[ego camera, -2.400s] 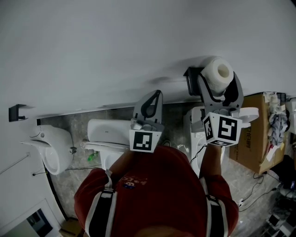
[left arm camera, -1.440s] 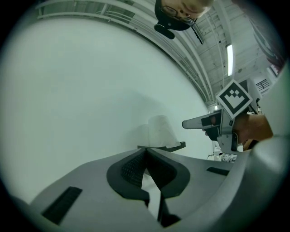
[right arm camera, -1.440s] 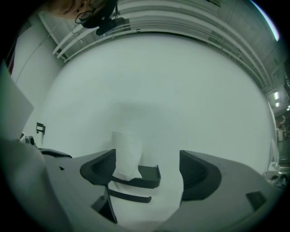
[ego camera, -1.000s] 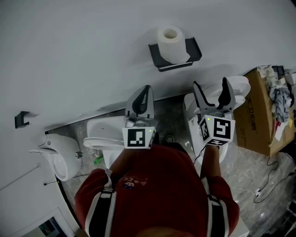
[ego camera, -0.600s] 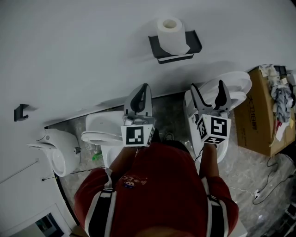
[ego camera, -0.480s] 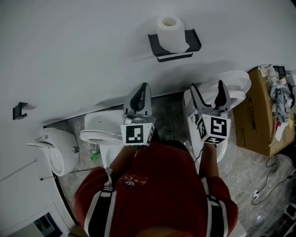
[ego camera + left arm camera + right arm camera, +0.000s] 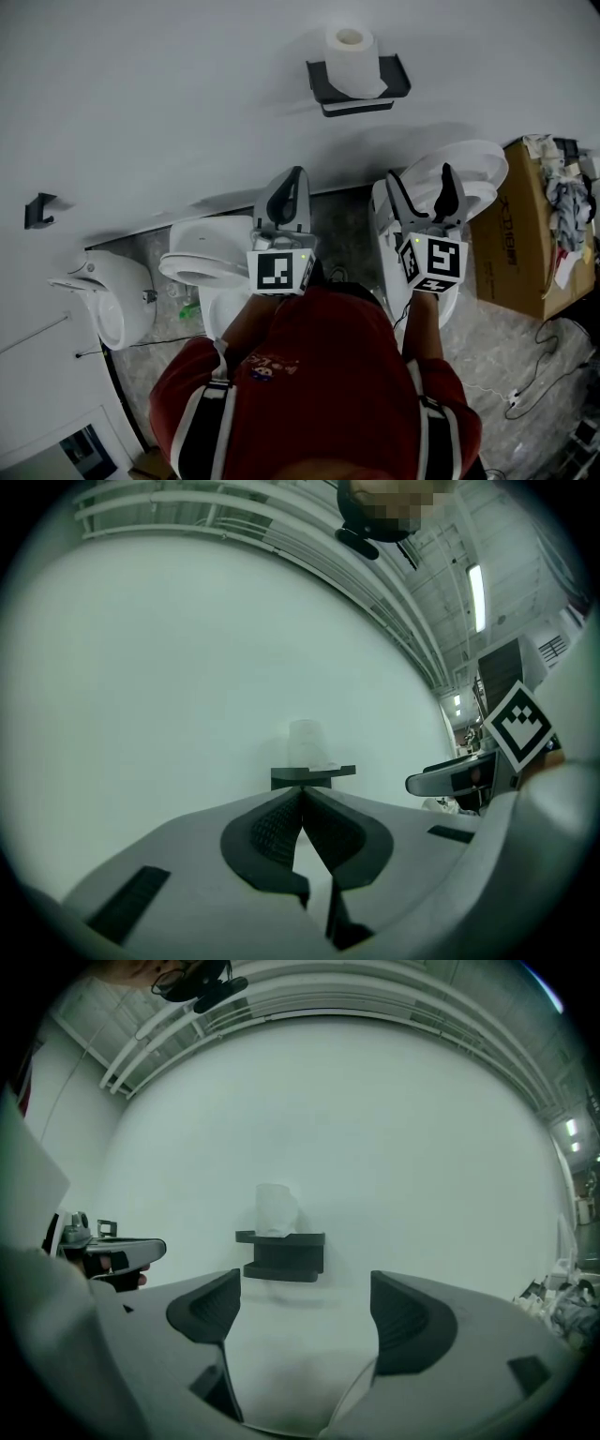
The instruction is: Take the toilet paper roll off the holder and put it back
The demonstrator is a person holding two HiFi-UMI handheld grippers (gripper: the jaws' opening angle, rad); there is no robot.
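— What are you facing?
— I'm facing a white wall [image 7: 187, 94]. A left toilet [image 7: 202, 267] and a right toilet [image 7: 473, 169] are sitting at its foot, with a cardboard box [image 7: 516, 253] beside them.
— Your grippers?
— My left gripper [image 7: 298, 173] is pressing its jaws together on nothing. My right gripper [image 7: 420, 178] is holding its jaws wide apart, empty.
— The roll?
— The black holder [image 7: 356, 106] is hanging on the wall. The toilet paper roll [image 7: 352, 61] is standing upright on it, midway between its side edges and well apart from both grippers.
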